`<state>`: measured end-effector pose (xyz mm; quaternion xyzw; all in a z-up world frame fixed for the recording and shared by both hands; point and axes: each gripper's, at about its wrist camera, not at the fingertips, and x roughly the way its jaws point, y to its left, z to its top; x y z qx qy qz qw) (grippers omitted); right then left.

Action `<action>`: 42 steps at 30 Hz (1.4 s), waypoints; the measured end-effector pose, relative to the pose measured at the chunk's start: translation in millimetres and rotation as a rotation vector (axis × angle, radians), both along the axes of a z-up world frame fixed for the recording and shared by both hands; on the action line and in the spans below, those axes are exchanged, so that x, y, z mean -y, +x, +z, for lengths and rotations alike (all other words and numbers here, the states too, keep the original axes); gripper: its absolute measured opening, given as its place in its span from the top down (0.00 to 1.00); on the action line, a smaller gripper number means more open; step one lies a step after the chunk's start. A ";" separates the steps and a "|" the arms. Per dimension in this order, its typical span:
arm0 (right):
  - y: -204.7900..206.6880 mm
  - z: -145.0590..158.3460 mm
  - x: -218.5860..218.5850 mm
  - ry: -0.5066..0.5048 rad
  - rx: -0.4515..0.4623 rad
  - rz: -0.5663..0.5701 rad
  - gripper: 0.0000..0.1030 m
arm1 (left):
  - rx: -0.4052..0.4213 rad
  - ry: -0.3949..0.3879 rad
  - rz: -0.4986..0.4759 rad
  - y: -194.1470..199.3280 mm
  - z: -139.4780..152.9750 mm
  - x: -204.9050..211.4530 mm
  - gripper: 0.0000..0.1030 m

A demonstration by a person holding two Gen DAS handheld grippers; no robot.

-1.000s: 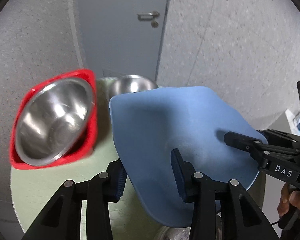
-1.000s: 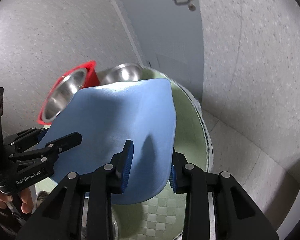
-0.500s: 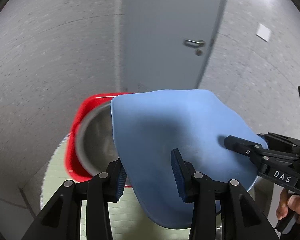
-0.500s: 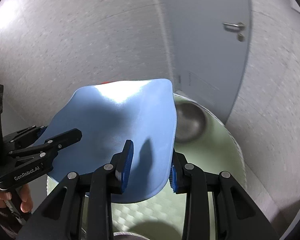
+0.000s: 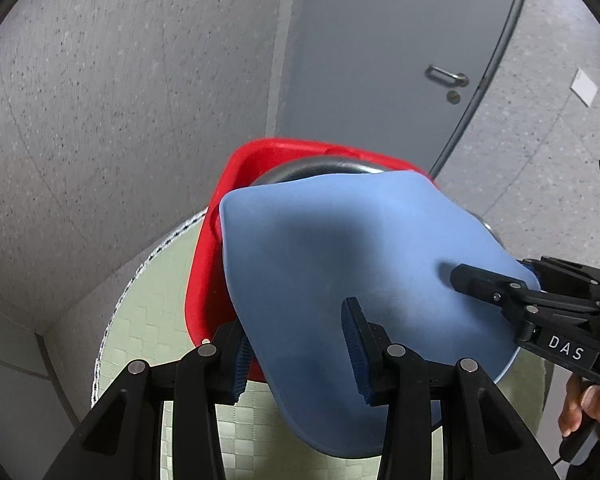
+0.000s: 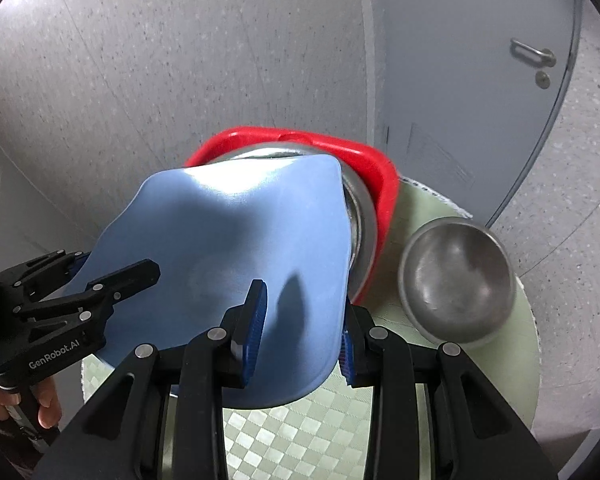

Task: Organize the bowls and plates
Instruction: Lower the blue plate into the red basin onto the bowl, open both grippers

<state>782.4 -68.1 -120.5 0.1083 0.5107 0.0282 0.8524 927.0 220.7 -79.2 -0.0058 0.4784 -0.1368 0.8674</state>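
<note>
Both grippers hold one blue plate (image 5: pixel 340 264) by opposite rims, and it also shows in the right wrist view (image 6: pixel 236 240). My left gripper (image 5: pixel 296 348) is shut on its left rim. My right gripper (image 6: pixel 300 320) is shut on its right rim and appears in the left wrist view (image 5: pixel 496 284). The plate hangs tilted over a red square plate (image 5: pixel 208 248) that carries a large steel bowl (image 6: pixel 360 220), mostly hidden behind the blue plate. A smaller steel bowl (image 6: pixel 458 276) sits to the right on the table.
The round table has a pale green checked cloth (image 6: pixel 300 432), with its edge close on the left (image 5: pixel 112 320). Grey speckled walls and a grey door (image 5: pixel 400 60) stand behind it. Another steel rim shows under the blue plate (image 6: pixel 168 400).
Both grippers have swung left with the blue plate, from beside the red plate to above it. The red plate and its bowl are now mostly covered.
</note>
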 end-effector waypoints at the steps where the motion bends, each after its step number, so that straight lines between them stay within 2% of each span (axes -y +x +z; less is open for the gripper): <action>1: 3.0 -3.6 -1.4 -0.004 -0.010 0.003 0.69 | -0.008 -0.001 0.003 3.1 -3.6 -1.2 0.64; 6: 10.2 -15.4 -3.2 -0.015 -0.031 0.018 0.69 | -0.008 0.004 0.004 31.5 -5.8 2.6 0.64; 12: 16.1 -21.5 -10.2 -0.017 -0.044 0.024 0.69 | 0.008 0.046 -0.001 32.8 -14.0 6.4 0.64; 19: 16.5 -20.6 -11.1 0.017 -0.049 0.035 0.54 | 0.020 0.083 -0.018 25.6 -17.7 13.8 0.59; 22: 14.2 -17.6 -12.2 0.008 -0.048 0.030 0.53 | 0.027 0.100 -0.022 24.2 -19.1 13.4 0.59; 25: 9.6 -14.2 -11.1 0.007 -0.042 0.020 0.52 | 0.023 0.101 -0.022 23.5 -21.7 15.4 0.54; 28: 5.6 -9.9 -11.0 -0.004 -0.042 0.010 0.45 | 0.014 0.105 -0.019 23.4 -23.5 17.9 0.51; 31: 5.1 -9.9 -11.1 -0.020 -0.053 0.001 0.39 | 0.019 0.124 -0.022 21.1 -25.2 19.4 0.42; 36: 0.1 -5.9 -9.5 -0.018 -0.048 -0.010 0.37 | 0.028 0.109 -0.011 16.9 -25.1 17.1 0.39; 38: -2.2 -3.8 -9.3 -0.017 -0.053 -0.015 0.36 | 0.040 0.108 -0.011 13.0 -22.9 16.9 0.30; 42: -9.3 1.6 -8.8 -0.016 -0.041 -0.020 0.35 | 0.053 0.106 -0.014 6.8 -22.0 15.2 0.28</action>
